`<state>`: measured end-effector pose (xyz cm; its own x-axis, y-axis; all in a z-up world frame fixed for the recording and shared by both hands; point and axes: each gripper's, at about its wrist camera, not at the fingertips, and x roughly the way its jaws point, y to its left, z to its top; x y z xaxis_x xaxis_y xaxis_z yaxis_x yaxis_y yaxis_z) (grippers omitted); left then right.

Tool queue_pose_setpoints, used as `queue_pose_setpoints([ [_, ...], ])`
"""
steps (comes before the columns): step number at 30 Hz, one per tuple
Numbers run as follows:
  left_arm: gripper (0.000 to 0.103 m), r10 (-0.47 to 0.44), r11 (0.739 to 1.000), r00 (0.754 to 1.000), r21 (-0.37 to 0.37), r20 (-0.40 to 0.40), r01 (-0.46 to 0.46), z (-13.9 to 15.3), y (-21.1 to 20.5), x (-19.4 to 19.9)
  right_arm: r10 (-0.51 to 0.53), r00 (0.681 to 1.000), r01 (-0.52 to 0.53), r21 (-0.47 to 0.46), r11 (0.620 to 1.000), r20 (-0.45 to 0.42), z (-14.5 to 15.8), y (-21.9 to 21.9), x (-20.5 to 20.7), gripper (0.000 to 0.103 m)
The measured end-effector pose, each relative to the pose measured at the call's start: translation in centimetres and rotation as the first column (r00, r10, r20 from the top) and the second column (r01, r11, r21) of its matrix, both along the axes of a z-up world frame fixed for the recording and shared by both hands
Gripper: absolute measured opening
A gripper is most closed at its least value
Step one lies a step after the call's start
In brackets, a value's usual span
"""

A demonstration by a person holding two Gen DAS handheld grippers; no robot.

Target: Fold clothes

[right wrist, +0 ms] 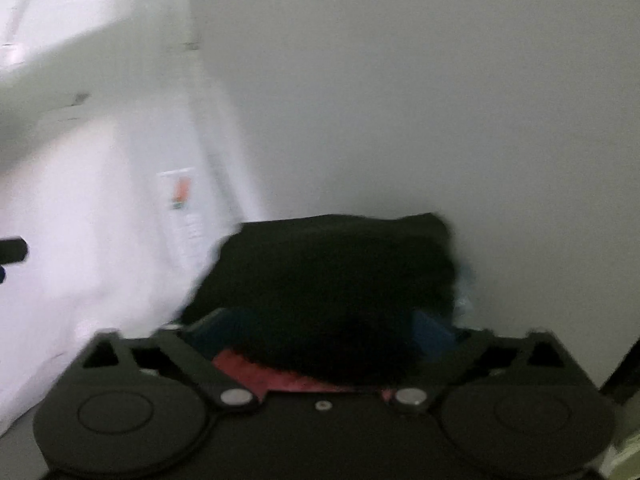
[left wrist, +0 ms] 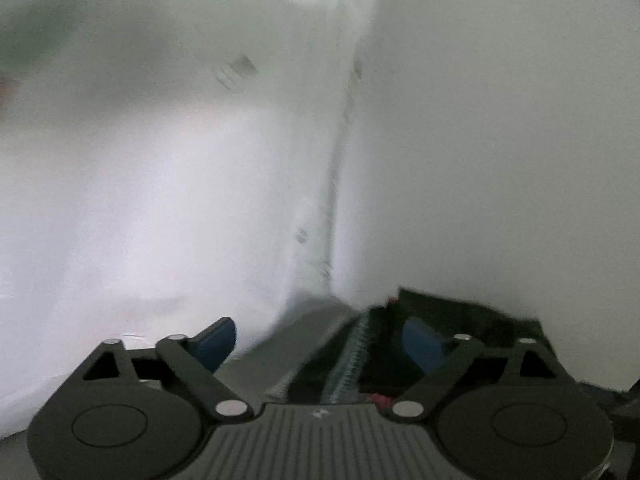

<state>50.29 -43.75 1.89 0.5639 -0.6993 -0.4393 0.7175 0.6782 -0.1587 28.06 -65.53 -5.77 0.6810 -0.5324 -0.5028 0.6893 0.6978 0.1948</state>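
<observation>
Both views are blurred. In the left wrist view my left gripper is open, its blue pads wide apart. A dark garment with a teal ribbed edge and a bit of red lies between and beyond the pads, mostly on the right side. In the right wrist view my right gripper is open with its blue pads spread. A black garment bulges up between the jaws and hides the gap. Red fabric shows under it near the gripper body.
A white wall corner with a vertical seam fills the left wrist view. White walls and a white panel with an orange label fill the right wrist view. A grey surface lies below the corner. A black rod end pokes in at the left.
</observation>
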Motion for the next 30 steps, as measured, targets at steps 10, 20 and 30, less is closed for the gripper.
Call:
queue_pose_setpoints([
  [10,0.103,0.277,0.960,0.954,-0.080,0.111,-0.269,2.5,19.4,-15.6,0.349,0.936,-0.341,-0.130,0.931,0.044,3.4,16.8,-5.2,0.103],
  [20,0.103,0.488,0.856,0.809,0.001,0.328,-0.517,1.9,31.9,-32.3,0.585,0.811,-0.571,-0.203,0.796,0.010,4.0,33.4,-12.8,0.103],
  [30,0.103,0.569,0.812,0.810,0.056,0.145,-0.580,0.1,39.8,-41.6,0.679,0.730,-0.682,-0.148,0.717,-0.074,3.4,42.2,-20.7,0.103],
])
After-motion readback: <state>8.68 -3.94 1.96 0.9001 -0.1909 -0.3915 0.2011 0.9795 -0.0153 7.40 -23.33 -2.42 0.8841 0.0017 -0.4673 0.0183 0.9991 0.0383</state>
